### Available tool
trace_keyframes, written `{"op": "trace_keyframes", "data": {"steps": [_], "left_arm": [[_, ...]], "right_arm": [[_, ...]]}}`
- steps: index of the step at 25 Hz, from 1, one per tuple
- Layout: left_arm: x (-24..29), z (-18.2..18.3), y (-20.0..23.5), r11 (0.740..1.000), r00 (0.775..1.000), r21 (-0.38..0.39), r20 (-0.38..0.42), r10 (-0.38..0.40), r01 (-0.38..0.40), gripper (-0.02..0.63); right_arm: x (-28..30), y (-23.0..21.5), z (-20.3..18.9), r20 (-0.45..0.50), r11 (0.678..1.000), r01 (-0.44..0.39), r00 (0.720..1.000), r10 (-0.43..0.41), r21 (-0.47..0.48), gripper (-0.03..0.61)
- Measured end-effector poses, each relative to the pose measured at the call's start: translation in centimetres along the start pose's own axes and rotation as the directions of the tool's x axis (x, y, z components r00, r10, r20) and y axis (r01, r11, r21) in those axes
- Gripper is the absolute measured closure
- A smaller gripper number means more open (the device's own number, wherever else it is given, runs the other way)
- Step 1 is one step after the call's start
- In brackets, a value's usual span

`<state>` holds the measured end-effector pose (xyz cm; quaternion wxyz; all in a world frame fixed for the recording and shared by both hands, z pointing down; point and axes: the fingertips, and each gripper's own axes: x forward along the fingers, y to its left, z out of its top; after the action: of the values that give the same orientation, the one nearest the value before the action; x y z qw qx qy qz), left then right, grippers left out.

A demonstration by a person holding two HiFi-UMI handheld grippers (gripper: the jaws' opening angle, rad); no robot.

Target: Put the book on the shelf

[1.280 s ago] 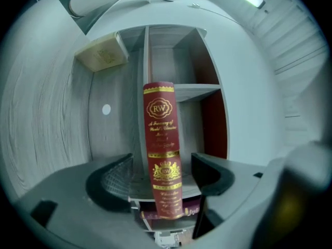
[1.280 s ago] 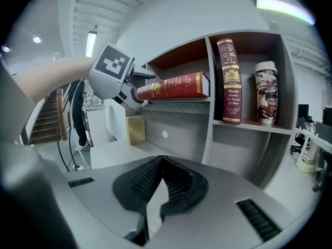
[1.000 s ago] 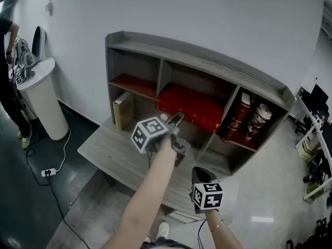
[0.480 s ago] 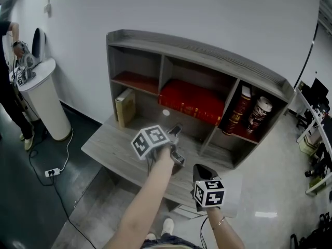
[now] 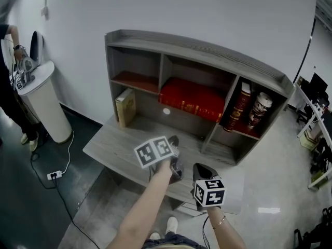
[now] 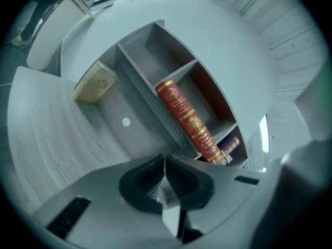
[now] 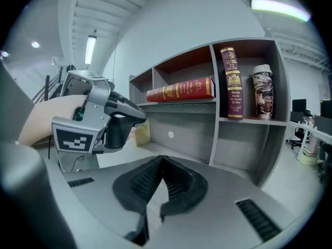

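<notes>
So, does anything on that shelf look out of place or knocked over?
Only mildly: the big red book lies flat on its side in the middle compartment, while the dark book to its right stands upright. Nothing looks spilled or broken.

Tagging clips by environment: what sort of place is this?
Probably an office or lab, not a home: a grey shelf unit on a desk against a bare white wall, workstations with monitors at the right edge, and a white pedestal carrying equipment.
</notes>
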<state>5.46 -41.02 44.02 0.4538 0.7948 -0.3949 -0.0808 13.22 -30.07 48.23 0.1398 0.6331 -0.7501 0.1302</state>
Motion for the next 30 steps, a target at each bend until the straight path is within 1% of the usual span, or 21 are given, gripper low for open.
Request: {"op": "trace_keyframes", "data": {"steps": [3,7,11,15,22,28,30], "left_arm": [[-0.7,-0.5,0.6,0.996,1.0,0.086,-0.009,0.025,-0.024,0.6],[-1.5,-1.3,1.1,0.986,0.999,0.163,-0.024,0.047,-0.042,0.601],[-2.3,-2.2,1.4,0.968,0.997,0.244,-0.04,0.064,-0.052,0.601],[-3.1,-2.9,1.3,0.945,0.996,0.322,-0.049,0.076,-0.056,0.601],[-4.3,-3.9,1.1,0.902,0.995,0.428,-0.062,0.085,-0.05,0.601],[-5.2,-3.4,1.0,0.865,0.994,0.498,-0.05,0.1,-0.062,0.601],[-5.4,-3.5,0.8,0.858,0.994,0.511,-0.051,0.099,-0.059,0.601]], "right_arm": [[0.0,0.4,-0.1,0.001,1.0,0.001,1.0,-0.001,0.003,0.57],[0.0,0.8,-0.2,0.003,1.0,0.003,1.0,-0.003,0.012,0.569],[-0.1,1.2,-0.4,0.001,1.0,0.007,1.0,-0.007,0.014,0.571],[-0.1,1.8,-0.2,0.006,1.0,0.007,1.0,-0.007,0.013,0.57],[-0.4,2.5,-0.2,0.015,1.0,0.007,1.0,-0.007,0.026,0.571],[-0.7,3.1,-0.1,0.02,0.999,0.007,1.0,-0.008,0.038,0.571],[-0.9,3.2,-0.1,0.022,0.999,0.01,1.0,-0.011,0.039,0.571]]}}
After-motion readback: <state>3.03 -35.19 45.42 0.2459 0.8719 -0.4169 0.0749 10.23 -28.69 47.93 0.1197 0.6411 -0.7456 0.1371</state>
